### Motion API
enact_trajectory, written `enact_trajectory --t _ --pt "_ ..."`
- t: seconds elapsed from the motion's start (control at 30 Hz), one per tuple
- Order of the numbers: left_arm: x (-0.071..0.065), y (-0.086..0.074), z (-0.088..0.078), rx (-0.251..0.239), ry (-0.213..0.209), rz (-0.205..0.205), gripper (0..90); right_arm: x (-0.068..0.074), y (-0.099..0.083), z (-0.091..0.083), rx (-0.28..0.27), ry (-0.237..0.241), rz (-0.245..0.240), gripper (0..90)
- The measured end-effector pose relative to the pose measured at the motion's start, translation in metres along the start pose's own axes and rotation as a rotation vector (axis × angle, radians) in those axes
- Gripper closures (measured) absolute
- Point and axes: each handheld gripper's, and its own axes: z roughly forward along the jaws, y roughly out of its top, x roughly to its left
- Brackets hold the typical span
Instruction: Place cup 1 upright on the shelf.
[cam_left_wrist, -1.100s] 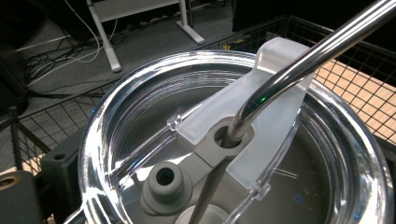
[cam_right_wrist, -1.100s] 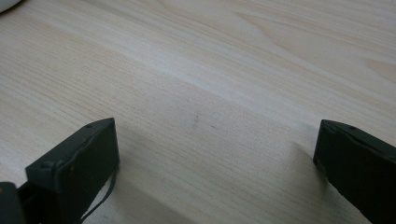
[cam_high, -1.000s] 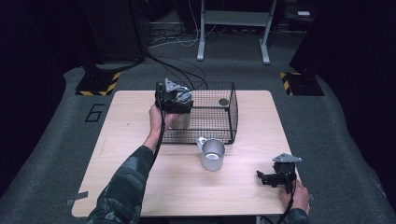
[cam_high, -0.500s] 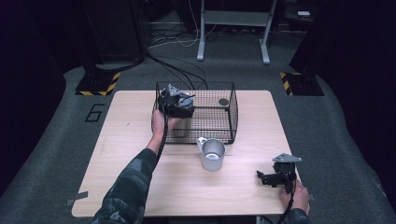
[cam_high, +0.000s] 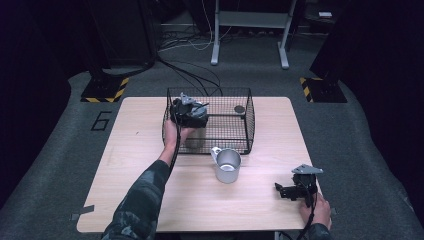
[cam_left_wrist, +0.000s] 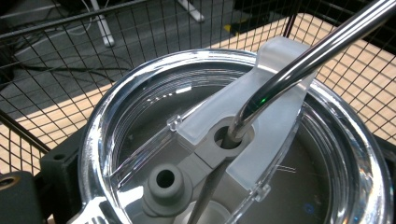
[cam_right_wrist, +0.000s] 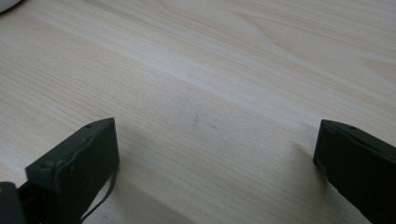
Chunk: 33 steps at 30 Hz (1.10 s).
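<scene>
— On the tabletop (cam_high: 150, 200), in the high view, what did you see?

— A black wire basket (cam_high: 235, 122) stood at the far middle. The left claw (cam_high: 189, 114) hung over the basket's left end, above a tumbler (cam_high: 196, 137) standing inside it. A small dark disc (cam_high: 239, 108) lay on the basket's floor toward the far right corner. A metal mug (cam_high: 228, 165) stood just in front of the basket, outside it, handle toward the wire. The right claw (cam_high: 290, 190) rested near the tabletop's front right corner, well apart from all that.

— And the left gripper view?

— The tumbler's clear lid (cam_left_wrist: 140, 140) sat right under the camera, with a metal straw (cam_left_wrist: 303, 60) passing through its frosted slider and leaning up to the right. Basket mesh showed all around. Black jaw parts pressed close at the lid's left edge, so the left claw seemed clenched on the tumbler.

— The right gripper view?

— The right claw (cam_right_wrist: 215, 154) was released, jaws spread wide, bare wood between them.
</scene>
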Motion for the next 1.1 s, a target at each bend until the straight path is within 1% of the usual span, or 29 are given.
enact_trajectory --t 0.03,0.1,0.13,0.17,0.23,0.27,0.33,0.37,0.53,0.6,0.67,0.7,0.77,0.8,0.87,0.93,0.97,1.0,1.07,1.1 --pt "0.002 -0.001 0.0 -0.001 -0.004 -0.015 3.9 0.0 0.0 0.0 0.0 0.0 0.0 0.0" --pt "0.002 -0.001 0.0 -0.005 -0.011 -0.013 3.9 0.0 0.0 0.0 0.0 0.0 0.0 0.0" --pt "0.003 -0.002 0.0 0.003 -0.016 0.004 3.8 0.0 0.0 0.0 0.0 0.0 0.0 0.0" --pt "0.002 -0.004 -0.001 -0.005 -0.019 0.009 3.7 0.0 0.0 0.0 0.0 0.0 0.0 0.0" --pt "0.003 -0.006 -0.003 0.003 -0.025 0.028 3.6 0.0 0.0 0.0 0.0 0.0 0.0 0.0" --pt "0.003 -0.008 -0.004 0.006 -0.025 0.032 3.5 0.0 0.0 0.0 0.0 0.0 0.0 0.0" --pt "0.005 -0.009 -0.005 0.003 -0.025 0.025 3.3 0.0 0.0 0.0 0.0 0.0 0.0 0.0" --pt "0.006 -0.009 -0.006 0.01 -0.031 0.022 3.4 0.0 0.0 0.0 0.0 -0.001 0.0 0.0" --pt "0.003 -0.008 -0.004 0.025 -0.02 0.037 3.0 0.0 0.0 0.0 0.0 -0.001 0.0 0.0" --pt "0.003 -0.009 -0.003 0.031 -0.022 0.032 2.7 0.0 0.0 0.0 0.0 -0.001 0.0 0.0" --pt "0.004 -0.009 -0.003 0.039 -0.021 0.037 1.8 0.0 0.0 0.0 0.0 -0.001 0.0 0.0" --pt "0.004 -0.009 -0.003 0.036 -0.024 0.04 1.8 0.0 0.0 0.0 0.0 -0.001 0.0 0.0" --pt "0.003 -0.008 -0.004 0.029 -0.016 0.05 0.8 0.0 0.0 0.0 -0.001 -0.001 0.0 0.0" --pt "0.003 -0.007 -0.006 0.033 -0.018 0.053 0.3 0.0 0.0 0.0 0.0 0.0 0.0 0.0" --pt "0.003 -0.004 -0.008 0.019 -0.009 0.048 0.2 0.0 0.0 0.0 0.0 0.0 0.0 0.0" --pt "0.002 -0.001 -0.012 0.017 -0.004 0.049 0.2 0.0 0.0 0.0 0.0 0.0 0.0 0.0" --pt "0.002 0.001 -0.015 0.016 -0.003 0.049 0.2 0.0 0.0 0.0 0.0 0.0 0.0 0.0" --pt "0.003 0.002 -0.017 0.004 -0.006 0.041 0.1 0.0 0.0 0.0 0.0 -0.001 0.0 0.0" --pt "0.004 0.006 -0.022 -0.004 -0.012 0.032 0.1 0.0 0.0 0.0 0.0 0.0 0.0 0.0" --pt "0.004 0.007 -0.025 -0.009 -0.01 0.036 0.2 0.0 0.0 0.0 0.0 0.0 0.0 0.0"
